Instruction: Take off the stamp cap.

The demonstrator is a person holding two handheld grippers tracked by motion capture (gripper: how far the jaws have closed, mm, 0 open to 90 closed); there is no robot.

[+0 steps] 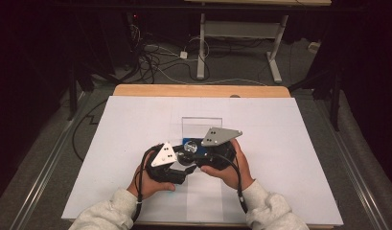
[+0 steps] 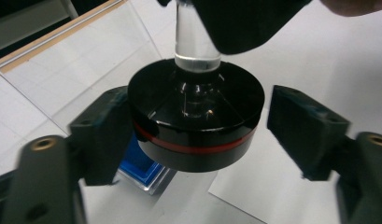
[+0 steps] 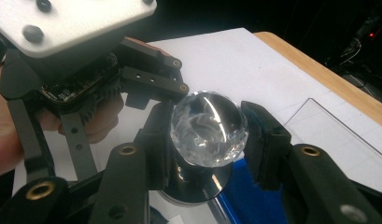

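Both grippers crowd together mid-table; left gripper and right gripper nearly touch, no passage between. Black disc base fills the left jaw gap, small clearance on its right side. Blue tray sits under them, clear panel just ahead. White sheet outboard of each gripper lies open.

High view looking forward and down from above person's side, taking in whole white table, far off. Left gripper view riding low and close, looking along own jaws at black round base with clear stem. Right gripper view looking down along own jaws, very near crystal ball. All three views sharing this object and blue pad beneath.
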